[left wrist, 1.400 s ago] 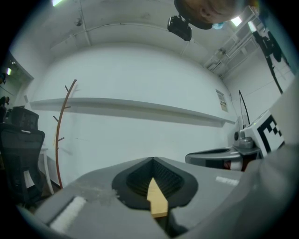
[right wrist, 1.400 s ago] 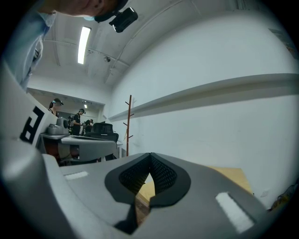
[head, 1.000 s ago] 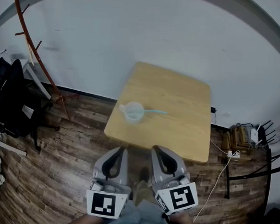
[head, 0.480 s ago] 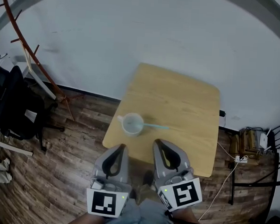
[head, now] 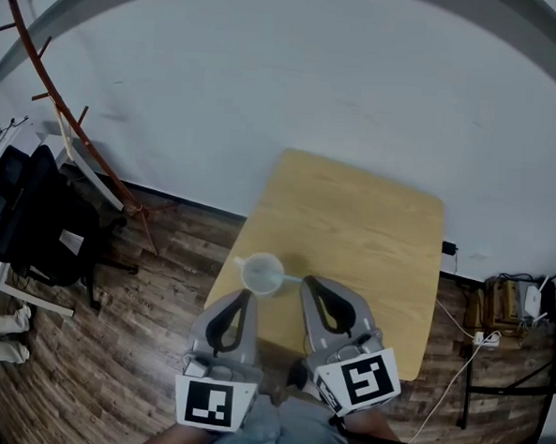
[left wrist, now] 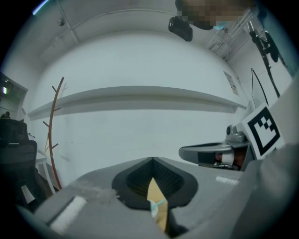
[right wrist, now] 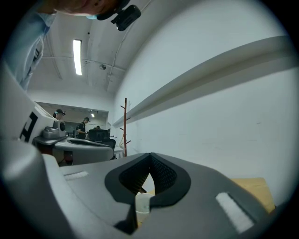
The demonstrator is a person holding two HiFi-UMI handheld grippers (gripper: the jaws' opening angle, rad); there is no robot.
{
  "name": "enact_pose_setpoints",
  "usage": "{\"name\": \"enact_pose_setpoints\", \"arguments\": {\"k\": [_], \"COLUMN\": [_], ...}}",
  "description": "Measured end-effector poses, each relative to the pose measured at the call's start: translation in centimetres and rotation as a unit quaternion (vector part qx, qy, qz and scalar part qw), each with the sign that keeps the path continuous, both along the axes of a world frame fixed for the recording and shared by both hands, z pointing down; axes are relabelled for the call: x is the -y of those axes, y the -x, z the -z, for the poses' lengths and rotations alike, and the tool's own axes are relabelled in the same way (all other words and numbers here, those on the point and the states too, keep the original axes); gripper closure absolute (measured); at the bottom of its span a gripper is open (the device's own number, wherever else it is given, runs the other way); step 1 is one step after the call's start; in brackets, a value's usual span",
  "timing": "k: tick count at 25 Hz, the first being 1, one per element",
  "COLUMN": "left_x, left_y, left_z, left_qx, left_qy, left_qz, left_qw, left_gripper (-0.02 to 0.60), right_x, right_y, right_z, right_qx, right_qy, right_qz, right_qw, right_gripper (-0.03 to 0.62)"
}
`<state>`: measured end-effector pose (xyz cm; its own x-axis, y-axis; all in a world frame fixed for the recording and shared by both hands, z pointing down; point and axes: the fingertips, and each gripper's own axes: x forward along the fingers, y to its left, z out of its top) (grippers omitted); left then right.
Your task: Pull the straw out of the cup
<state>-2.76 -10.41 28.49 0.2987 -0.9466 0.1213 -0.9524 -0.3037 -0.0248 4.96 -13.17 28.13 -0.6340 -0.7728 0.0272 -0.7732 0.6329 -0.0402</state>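
A translucent white cup (head: 262,274) stands near the front left corner of the wooden table (head: 353,230). Its light blue straw (head: 291,278) lies over the rim and points right, its far end hidden behind my right gripper. My left gripper (head: 248,293) is shut and empty, its tip just short of the cup on the near side. My right gripper (head: 305,282) is also shut and empty, with its tip over the straw right of the cup. In the left gripper view the cup (left wrist: 153,208) and straw (left wrist: 160,202) show through the jaw window. In the right gripper view the cup (right wrist: 142,205) sits just ahead.
A wooden coat rack (head: 77,129) leans at the far left beside a black chair (head: 43,221). Cables and power strips (head: 508,305) lie on the wood floor right of the table. A white wall runs behind the table.
Both grippers have come forward toward the table. The cup now lies right at their tips, and the right gripper covers part of the straw. Cup and straw have not moved on the table.
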Motion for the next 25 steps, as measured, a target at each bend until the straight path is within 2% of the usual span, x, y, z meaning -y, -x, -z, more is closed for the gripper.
{"name": "enact_pose_setpoints", "arguments": {"k": [9, 16, 21, 25], "left_x": [1.8, 3.1, 5.2, 7.0], "left_y": [-0.4, 2.8, 4.3, 5.1], "left_z": [0.0, -1.2, -2.7, -4.2], "left_qx": [-0.002, -0.023, -0.042, -0.048], "left_qy": [-0.009, 0.009, 0.029, 0.048], "left_qz": [0.036, 0.073, 0.07, 0.058], "left_qw": [0.9993, 0.997, 0.9963, 0.996], "left_gripper": [0.574, 0.574, 0.574, 0.574], "right_x": [2.7, 4.1, 5.4, 7.2], "right_y": [0.6, 3.6, 5.2, 5.5], "right_z": [0.6, -1.1, -2.8, -4.6], "right_qx": [0.0, -0.027, -0.065, -0.073], "right_qy": [-0.016, -0.002, 0.011, 0.032], "right_qz": [0.05, 0.096, 0.117, 0.105], "right_qw": [0.999, 0.995, 0.991, 0.991], "right_gripper": [0.586, 0.586, 0.586, 0.585]}}
